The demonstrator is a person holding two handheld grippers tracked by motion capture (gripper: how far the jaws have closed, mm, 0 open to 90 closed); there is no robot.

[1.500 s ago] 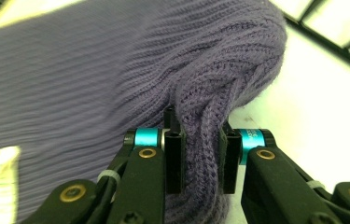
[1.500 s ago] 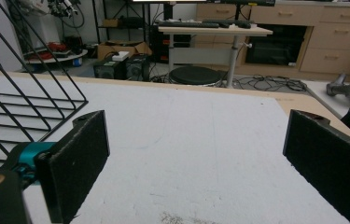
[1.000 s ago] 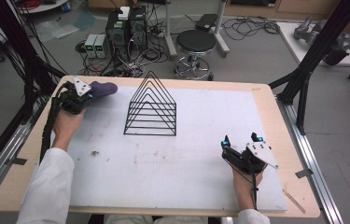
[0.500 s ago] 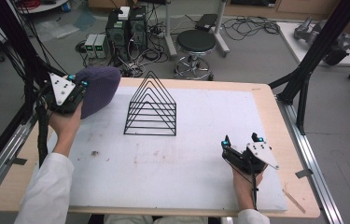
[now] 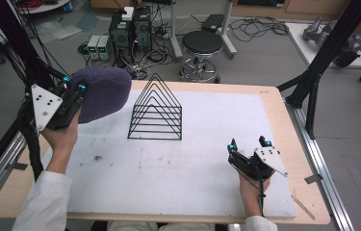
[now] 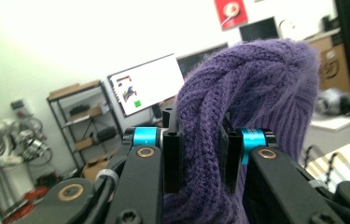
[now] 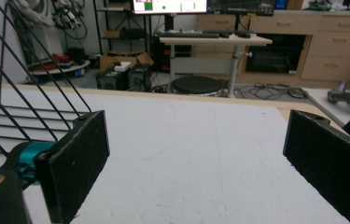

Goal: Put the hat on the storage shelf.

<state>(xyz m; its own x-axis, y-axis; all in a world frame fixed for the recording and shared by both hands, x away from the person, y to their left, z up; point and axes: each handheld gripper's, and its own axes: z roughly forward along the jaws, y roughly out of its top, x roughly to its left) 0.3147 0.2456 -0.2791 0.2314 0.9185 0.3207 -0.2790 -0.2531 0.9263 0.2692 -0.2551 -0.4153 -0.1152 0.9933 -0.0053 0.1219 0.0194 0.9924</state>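
A purple knitted beanie [image 5: 102, 91] hangs in the air over the table's far left corner, pinched by my left gripper [image 5: 73, 88], which is shut on it. In the left gripper view the knit [image 6: 252, 102] bulges up between the two black jaws, and the pads [image 6: 171, 158] press into it. A black wire rack [image 5: 156, 110] of nested triangles stands on the white mat [image 5: 187, 163], just right of the beanie. My right gripper [image 5: 248, 143] rests low near the table's front right, open, with nothing between its pads [image 7: 77, 163].
The rack's wires [image 7: 18, 93] stand close on the left in the right gripper view. Beyond the far edge of the table are computer boxes [image 5: 130, 29], a round stool [image 5: 201, 48] and cables on the floor. Black frame posts [image 5: 320, 62] flank the table.
My left gripper has lifted the beanie off the table's far left corner and raised it, so that it now hangs open beside the rack. The right gripper has kept still.
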